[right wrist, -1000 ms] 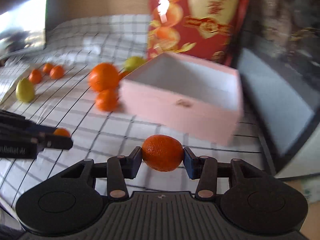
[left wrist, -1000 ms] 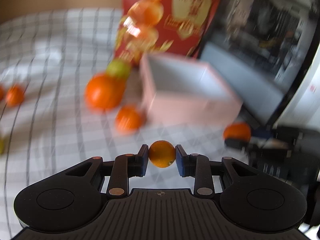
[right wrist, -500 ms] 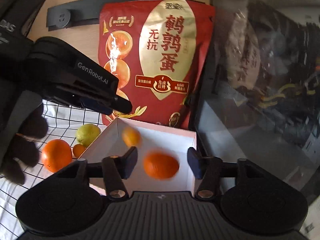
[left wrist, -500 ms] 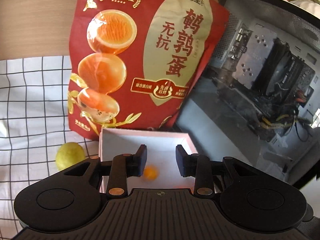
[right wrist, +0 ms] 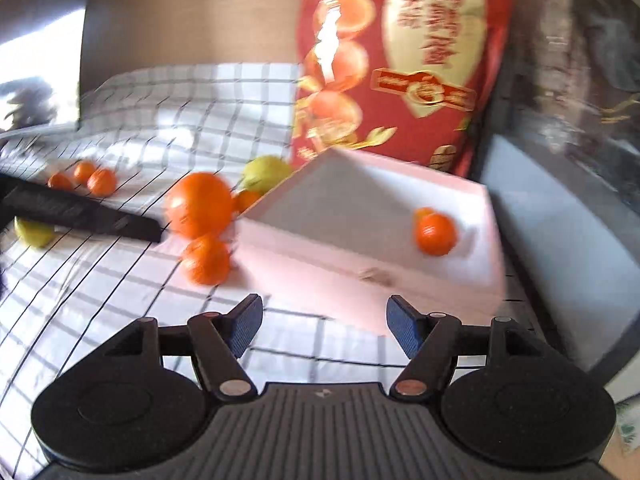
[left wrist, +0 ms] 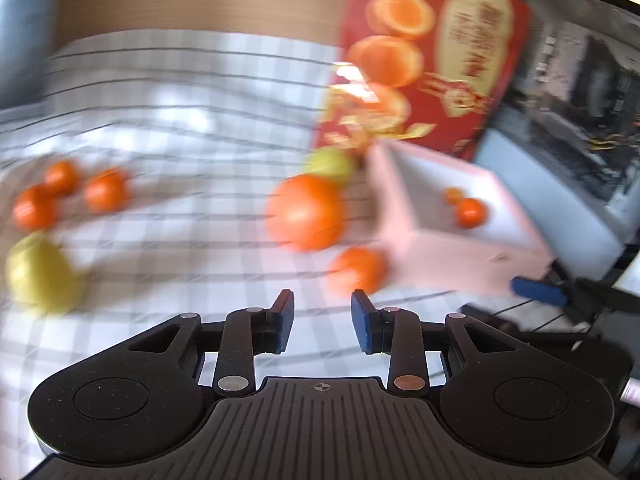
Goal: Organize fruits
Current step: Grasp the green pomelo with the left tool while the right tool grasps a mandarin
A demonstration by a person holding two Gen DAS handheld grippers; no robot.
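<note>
The pink box (left wrist: 460, 256) (right wrist: 360, 264) sits on the checked cloth and holds a mandarin (left wrist: 471, 212) (right wrist: 435, 234) and a smaller orange fruit (left wrist: 454, 195) behind it. My left gripper (left wrist: 322, 322) hovers over the cloth left of the box, its jaws a little apart with nothing between them. My right gripper (right wrist: 324, 326) is in front of the box, its jaws opening and empty. Outside the box lie a big orange (left wrist: 306, 212) (right wrist: 199, 205), a mandarin (left wrist: 356, 270) (right wrist: 206, 260) and a yellow-green fruit (left wrist: 330, 164) (right wrist: 266, 172). Both views are blurred.
A yellow pear-like fruit (left wrist: 40, 272) and three small mandarins (left wrist: 60, 192) lie on the cloth at the far left. A red snack bag (left wrist: 432, 60) (right wrist: 400, 60) stands behind the box. A dark computer case (left wrist: 580, 100) is on the right.
Both grippers let their fruit go into the pink box and pulled back from above it. The left view has swung to the left. The right jaws stand wider.
</note>
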